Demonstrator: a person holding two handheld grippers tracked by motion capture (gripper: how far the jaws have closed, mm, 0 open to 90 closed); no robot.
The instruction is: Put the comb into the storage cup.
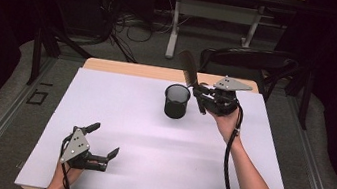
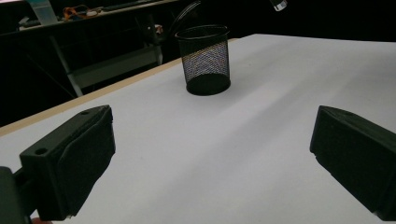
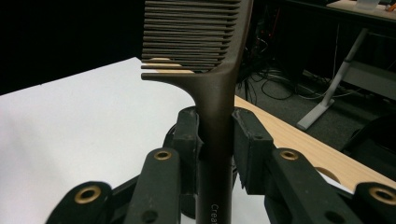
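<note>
Step in hand: you appear to be bringing the comb [image 1: 189, 68] to the mesh cup [image 1: 176, 101] to stand it inside — that is my reading of the pose.
Right gripper [image 1: 202, 95]: its jaws are closed on the comb's handle, the toothed head rising above them in the right gripper view [image 3: 196, 35]; the hold looks square, with the handle running straight between the two pads.
Comb position: in the high view it is in the air just beside the cup's rim, on the far right side, tilted, with the teeth end up and away from you.
Cup: upright on the white surface [image 1: 149, 142], toward the far middle, and it looks empty from the left gripper view [image 2: 204, 58].
Left gripper [image 1: 102, 140]: its jaws stand wide apart with nothing between them, low over the near left of the surface, well apart from the cup.
How to do it well: bring the handle's lower end over the cup's opening before you lower — a light cup like this may tip if the handle catches its rim.
Release: part the jaws only once the handle end rests inside, then lift straight up.
Spare hand: you could steady the cup with the left gripper.
</note>
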